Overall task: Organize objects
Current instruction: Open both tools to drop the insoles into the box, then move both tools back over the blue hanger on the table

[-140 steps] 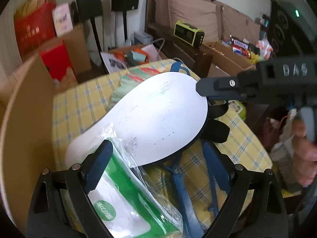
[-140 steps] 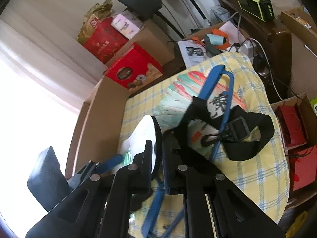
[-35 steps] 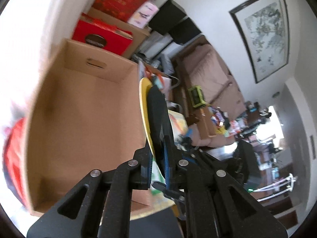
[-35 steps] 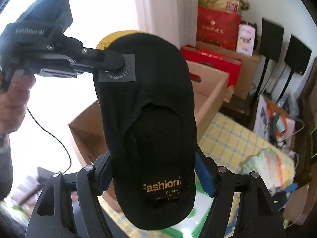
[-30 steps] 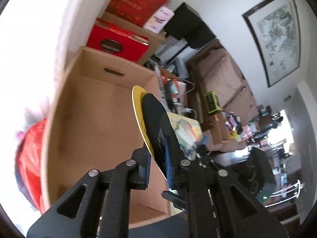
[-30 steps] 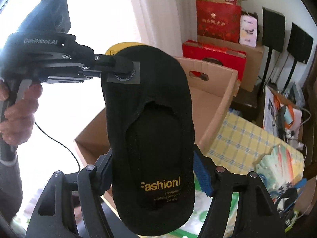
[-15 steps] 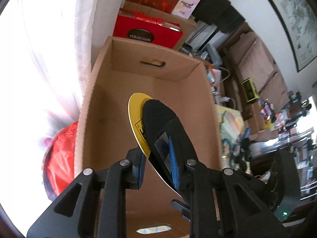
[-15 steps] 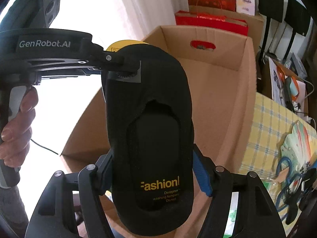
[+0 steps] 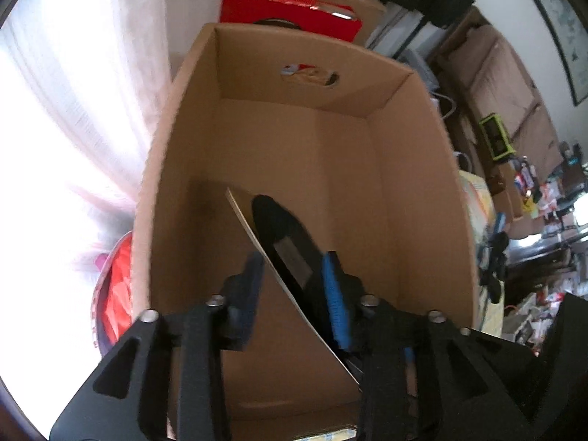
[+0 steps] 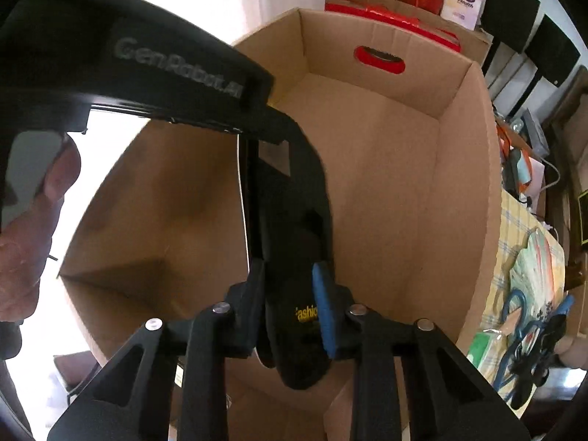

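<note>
A black sock on a pale card hangs inside an open cardboard box. My left gripper points down into the box. Its jaws are opening, and the card runs slantwise between them, leaning on the blue right pad. In the right wrist view the sock card is seen almost edge-on above the box. My right gripper is closing, with its pads on either side of the card's lower end. The left tool's black housing and a hand fill the upper left.
Red gift boxes stand behind the box, beside a bright curtained window. A red bag lies to the box's left. A yellow checked table with a blue hanger and packets adjoins its right wall. A sofa stands beyond.
Both grippers have sunk with the card, which now hangs inside the box. The left jaws have widened. The right jaws have narrowed, and the card has turned from flat-on to nearly edge-on.
</note>
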Action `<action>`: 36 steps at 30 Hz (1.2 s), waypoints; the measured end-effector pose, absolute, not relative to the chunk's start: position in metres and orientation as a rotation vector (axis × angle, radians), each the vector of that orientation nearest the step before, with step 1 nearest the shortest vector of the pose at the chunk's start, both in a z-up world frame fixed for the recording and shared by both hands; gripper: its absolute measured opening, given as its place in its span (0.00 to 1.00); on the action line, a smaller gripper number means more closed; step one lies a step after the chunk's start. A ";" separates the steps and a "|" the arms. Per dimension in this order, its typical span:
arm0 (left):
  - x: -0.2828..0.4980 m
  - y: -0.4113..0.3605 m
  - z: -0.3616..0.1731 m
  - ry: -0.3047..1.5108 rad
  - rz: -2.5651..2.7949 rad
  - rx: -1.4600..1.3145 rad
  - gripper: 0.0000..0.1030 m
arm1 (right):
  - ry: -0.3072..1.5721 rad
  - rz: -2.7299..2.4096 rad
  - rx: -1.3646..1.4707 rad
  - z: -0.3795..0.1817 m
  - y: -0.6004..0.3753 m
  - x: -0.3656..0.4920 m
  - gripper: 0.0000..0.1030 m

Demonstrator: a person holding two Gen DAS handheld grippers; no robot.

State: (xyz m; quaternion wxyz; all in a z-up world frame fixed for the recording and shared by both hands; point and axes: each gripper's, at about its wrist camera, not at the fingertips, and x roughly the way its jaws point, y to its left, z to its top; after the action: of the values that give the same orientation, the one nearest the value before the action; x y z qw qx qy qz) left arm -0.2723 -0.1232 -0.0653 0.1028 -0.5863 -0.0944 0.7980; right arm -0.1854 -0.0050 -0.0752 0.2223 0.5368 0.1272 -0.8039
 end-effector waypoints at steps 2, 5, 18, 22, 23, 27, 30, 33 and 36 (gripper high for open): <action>-0.272 -0.128 -0.064 -0.276 2.395 -1.736 0.53 | 0.340 -2.223 1.444 -0.071 -0.002 -0.183 0.55; -0.271 -0.135 -0.057 -0.320 2.408 -1.713 0.53 | 0.335 -2.224 1.397 -0.063 0.002 -0.181 0.56; -0.230 -0.140 -0.005 -0.301 2.508 -1.519 0.76 | 0.261 -2.320 1.294 -0.014 0.048 -0.169 0.65; -0.214 -0.130 0.003 -0.282 2.517 -1.479 0.78 | 0.266 -2.364 1.306 -0.011 0.066 -0.163 0.67; -0.210 -0.126 0.005 -0.266 2.528 -1.468 0.78 | 0.262 -2.371 1.308 -0.011 0.071 -0.163 0.69; -0.195 -0.110 0.011 -0.174 2.594 -1.428 0.80 | 0.250 -2.405 1.315 -0.010 0.089 -0.161 0.77; -0.184 -0.099 0.013 -0.128 2.622 -1.391 0.97 | 0.238 -2.434 1.318 -0.009 0.106 -0.159 0.81; -0.175 -0.088 0.015 -0.104 2.640 -1.357 1.00 | 0.222 -2.455 1.332 -0.009 0.123 -0.156 0.86; -0.169 -0.077 0.015 -0.096 2.640 -1.353 1.00 | 0.200 -2.472 1.349 -0.009 0.140 -0.154 0.89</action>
State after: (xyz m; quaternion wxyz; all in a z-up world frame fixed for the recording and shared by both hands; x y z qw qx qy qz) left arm -0.1689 -0.0772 0.0155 0.0865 -0.4541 -0.0321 0.8862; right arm -0.1540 0.1401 -0.0092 0.1588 0.4717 0.0699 -0.8645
